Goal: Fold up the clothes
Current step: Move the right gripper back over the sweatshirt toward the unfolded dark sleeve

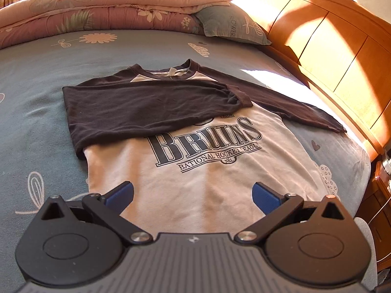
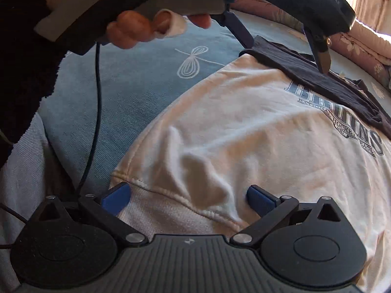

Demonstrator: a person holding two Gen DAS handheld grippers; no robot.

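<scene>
A raglan shirt point(image 1: 195, 171) lies face up on the bed, white body with a dark "BRUINS" print point(image 1: 207, 141). One dark sleeve point(image 1: 146, 107) is folded across the chest; the other sleeve point(image 1: 305, 112) stretches out to the right. My left gripper point(image 1: 194, 195) hangs open over the lower body of the shirt, holding nothing. In the right wrist view my right gripper point(image 2: 188, 196) is open, its blue fingers on either side of a wrinkled stretch of the hem point(image 2: 171, 195). A hand point(image 2: 136, 29) holds the left gripper point(image 2: 287, 56) above the folded sleeve.
The blue patterned bedsheet point(image 1: 36, 122) surrounds the shirt. A folded floral quilt point(image 1: 110, 7) and a pillow point(image 1: 232, 24) lie at the far side. A wooden headboard point(image 1: 330, 48) and a nightstand point(image 1: 381, 207) stand on the right. A black cable point(image 2: 97, 97) hangs from the left gripper.
</scene>
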